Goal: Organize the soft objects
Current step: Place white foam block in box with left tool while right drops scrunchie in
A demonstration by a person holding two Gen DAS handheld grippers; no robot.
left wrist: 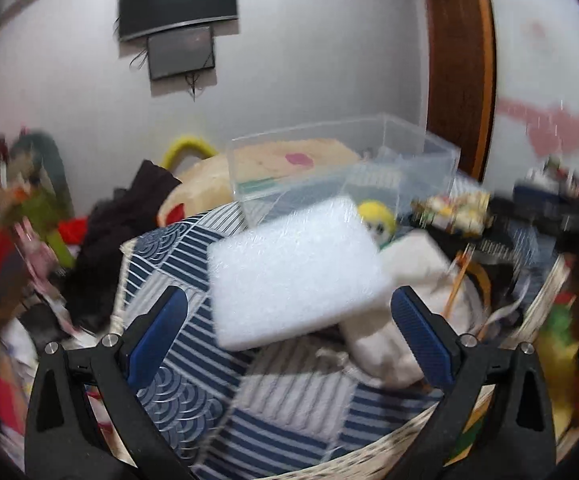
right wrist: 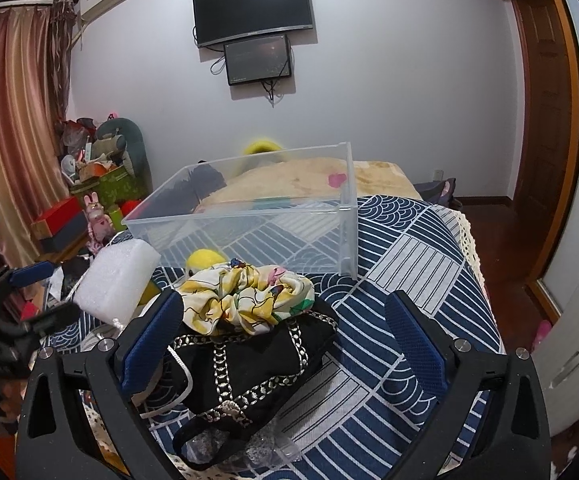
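A white foam block (left wrist: 293,268) lies on the blue patterned cloth (left wrist: 193,248), just ahead of my open left gripper (left wrist: 289,312), not held. It also shows in the right wrist view (right wrist: 115,280), with the left gripper (right wrist: 37,292) beside it. A clear plastic bin (right wrist: 249,216) stands behind; it also shows in the left wrist view (left wrist: 341,160). A yellow plush (right wrist: 205,260), a yellow printed cloth (right wrist: 245,296) and a black chain-trimmed bag (right wrist: 249,360) lie ahead of my open right gripper (right wrist: 285,320). A white soft item (left wrist: 405,320) lies beside the block.
A bed with a beige blanket (right wrist: 309,176) is behind the bin. Boxes and toys (right wrist: 101,176) pile up by the curtain at the left. A wooden door (right wrist: 541,80) is at the right. The cloth's lace edge (right wrist: 469,240) marks the surface's right side.
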